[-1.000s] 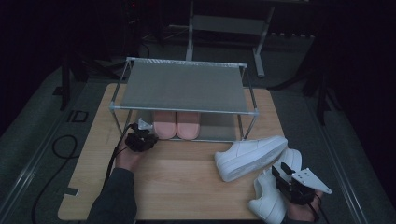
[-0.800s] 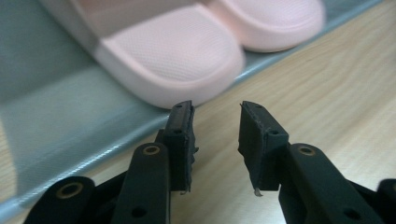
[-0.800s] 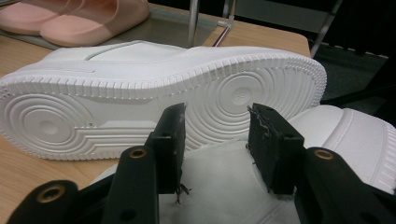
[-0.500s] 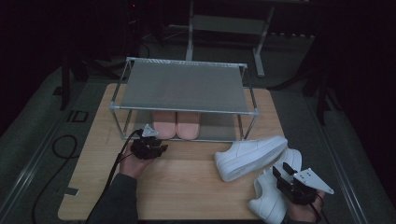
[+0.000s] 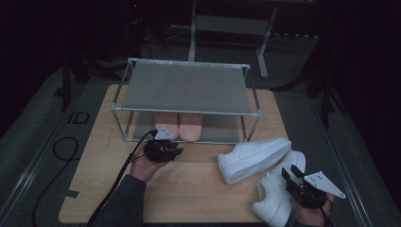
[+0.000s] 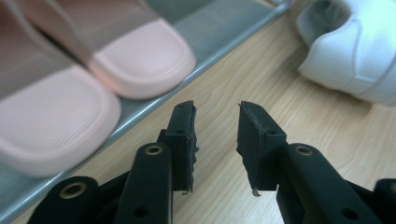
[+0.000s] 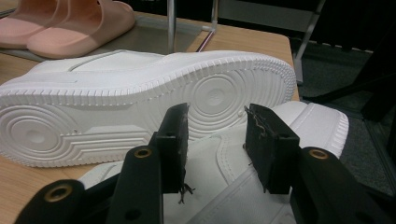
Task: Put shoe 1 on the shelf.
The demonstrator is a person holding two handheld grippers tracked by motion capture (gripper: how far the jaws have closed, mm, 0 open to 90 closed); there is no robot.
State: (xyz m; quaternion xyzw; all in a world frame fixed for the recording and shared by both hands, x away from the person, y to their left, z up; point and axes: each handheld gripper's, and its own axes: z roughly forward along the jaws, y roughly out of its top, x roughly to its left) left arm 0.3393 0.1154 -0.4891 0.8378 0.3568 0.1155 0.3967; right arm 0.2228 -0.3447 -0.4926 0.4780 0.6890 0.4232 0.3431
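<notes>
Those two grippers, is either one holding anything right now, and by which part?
Nothing is held. The left gripper has bare table between its open jaws, near the pink slippers. The right gripper hovers open over a white sneaker, pads not pressing it.

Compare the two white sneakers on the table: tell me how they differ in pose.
The farther white sneaker lies tipped on its side, its ribbed sole facing the right claw. The nearer white sneaker sits upright, sole down, directly before that claw. The farther one lies across the table; the nearer one points away from the person. Both are plain white.
</notes>
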